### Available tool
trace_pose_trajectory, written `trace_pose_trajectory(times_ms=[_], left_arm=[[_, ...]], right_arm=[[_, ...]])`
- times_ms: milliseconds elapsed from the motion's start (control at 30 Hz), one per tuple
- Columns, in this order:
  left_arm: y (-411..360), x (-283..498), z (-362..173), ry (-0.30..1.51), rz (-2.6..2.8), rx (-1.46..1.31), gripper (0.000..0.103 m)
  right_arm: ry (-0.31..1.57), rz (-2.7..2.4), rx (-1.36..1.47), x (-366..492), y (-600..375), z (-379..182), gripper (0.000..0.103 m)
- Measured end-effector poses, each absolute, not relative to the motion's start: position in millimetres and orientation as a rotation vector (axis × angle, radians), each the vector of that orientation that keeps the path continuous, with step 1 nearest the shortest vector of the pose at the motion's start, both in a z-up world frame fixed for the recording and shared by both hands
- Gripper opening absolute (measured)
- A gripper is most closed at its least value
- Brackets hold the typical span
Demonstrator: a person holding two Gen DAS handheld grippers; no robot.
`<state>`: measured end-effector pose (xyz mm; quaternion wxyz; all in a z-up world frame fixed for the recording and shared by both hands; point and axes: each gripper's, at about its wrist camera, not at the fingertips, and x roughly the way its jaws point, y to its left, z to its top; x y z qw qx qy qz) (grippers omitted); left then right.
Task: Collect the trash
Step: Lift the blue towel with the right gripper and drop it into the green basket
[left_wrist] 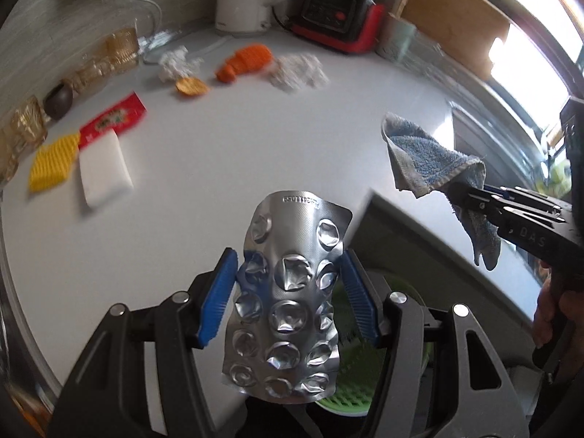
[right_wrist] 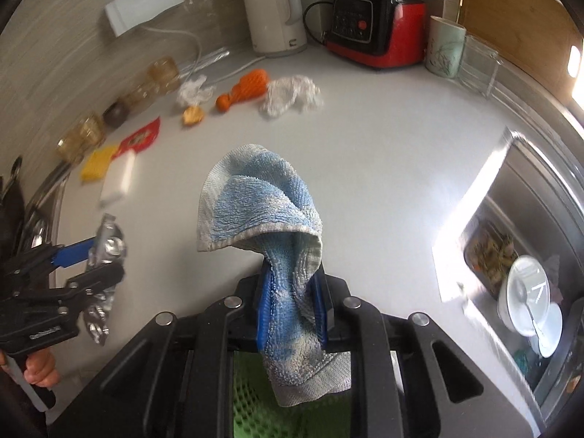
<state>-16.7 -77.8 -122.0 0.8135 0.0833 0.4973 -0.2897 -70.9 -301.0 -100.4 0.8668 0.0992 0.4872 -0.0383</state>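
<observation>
Left wrist cam: the left gripper has its blue pads clamped on a crumpled silver foil blister pack with popped pockets, held up over the white countertop with a green slotted basket just below, while off to the right the right gripper has a blue-and-grey terry cloth pinched in its tips. Right wrist cam: same cloth squeezed tight between the nearly closed blue pads of the right gripper, flopping above and below them. More trash sits far back on the counter, well apart from both grippers: crumpled white plastic wrap, an orange foam net sleeve and a red packet.
</observation>
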Motion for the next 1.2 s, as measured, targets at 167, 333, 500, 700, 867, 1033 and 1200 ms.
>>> trace_pose_trajectory(times_ms=[167, 333, 500, 700, 867, 1033, 1200], left_arm=[[-96.3, -70.1, -140.9, 1.113, -0.635, 0.173, 0.057], [-115.6, -109.6, -162.0, 1.148, -0.641, 0.182, 0.057], [-131.9, -136.6, -179.2, 1.176, -0.646, 0.191, 0.057], [-139.8, -149.7, -191.3, 1.198, -0.642, 0.194, 0.057], [-141.2, -152.2, -192.8, 1.202, -0.641, 0.210, 0.060], [-144.1, -152.5, -193.9, 1.217, -0.633, 0.221, 0.073], [-141.0, -150.2, -188.8, 1.210, -0.629, 0.231, 0.078]], right_arm=[[1.062, -0.041, 0.169, -117.1, -300.2, -114.1, 0.020], [1.094, -0.010, 0.157, -150.1, -305.7, -125.3, 0.020], [1.103, 0.000, 0.143, -167.2, -314.5, -128.6, 0.021], [1.097, 0.006, 0.137, -176.0, -321.1, -126.5, 0.021], [1.103, 0.013, 0.139, -180.1, -320.6, -128.2, 0.021], [1.106, 0.021, 0.142, -180.3, -319.0, -129.0, 0.021], [1.107, 0.023, 0.146, -178.3, -318.8, -130.7, 0.021]])
